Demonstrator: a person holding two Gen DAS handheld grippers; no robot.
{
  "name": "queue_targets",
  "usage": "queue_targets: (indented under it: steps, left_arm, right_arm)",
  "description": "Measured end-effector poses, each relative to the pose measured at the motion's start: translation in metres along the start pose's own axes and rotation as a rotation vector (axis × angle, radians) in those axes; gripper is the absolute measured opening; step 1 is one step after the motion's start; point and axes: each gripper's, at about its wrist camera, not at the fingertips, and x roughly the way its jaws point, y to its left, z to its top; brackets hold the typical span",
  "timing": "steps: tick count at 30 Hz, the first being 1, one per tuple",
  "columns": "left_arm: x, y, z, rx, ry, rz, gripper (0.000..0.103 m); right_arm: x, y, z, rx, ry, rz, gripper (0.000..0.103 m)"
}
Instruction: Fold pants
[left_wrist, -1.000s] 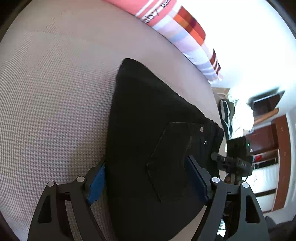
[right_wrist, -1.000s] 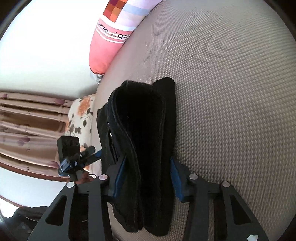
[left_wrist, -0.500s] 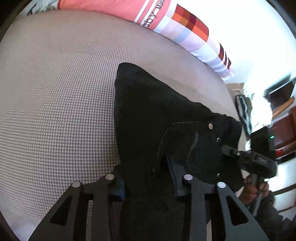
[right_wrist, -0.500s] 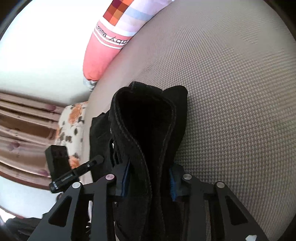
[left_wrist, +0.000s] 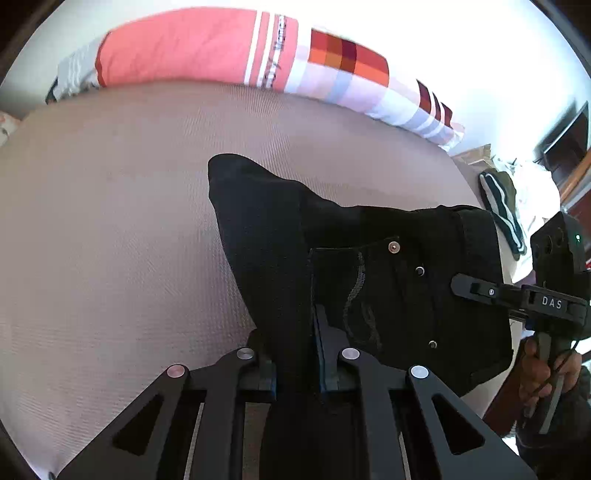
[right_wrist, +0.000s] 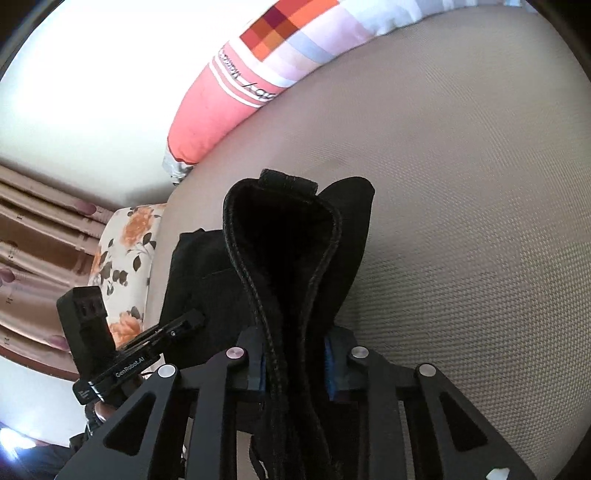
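Black folded pants (left_wrist: 332, 258) lie on a beige woven bed surface (left_wrist: 110, 240), with a back pocket and rivets facing up. My left gripper (left_wrist: 295, 354) is shut on the near folded edge of the pants. My right gripper (right_wrist: 293, 354) is shut on the waistband end of the pants (right_wrist: 288, 251), which bulges open and stands lifted above the bed. Each gripper shows in the other's view, at the far right (left_wrist: 517, 295) and at the lower left (right_wrist: 147, 350).
A long pink and checked pillow (left_wrist: 258, 55) lies along the far edge of the bed (right_wrist: 461, 221). A floral cushion (right_wrist: 125, 251) and brown curtains (right_wrist: 33, 229) are at the left. Dark striped clothing (left_wrist: 502, 206) and wooden furniture stand beyond the bed's right edge.
Both grippers went from open around the pants to shut on them. The pants have been lifted, and more of the pillow has come into view.
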Motion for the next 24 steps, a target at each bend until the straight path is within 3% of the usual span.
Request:
queue_targets:
  steps: [10, 24]
  left_arm:
    - [-0.012, 0.034, 0.04, -0.017, -0.067, 0.054, 0.015]
    - [0.005, 0.085, 0.111, -0.053, -0.125, 0.109, 0.015]
  right_arm:
    - [0.037, 0.034, 0.05, -0.054, 0.005, 0.03, 0.021]
    - [0.088, 0.063, 0.115, -0.099, 0.022, 0.034, 0.021]
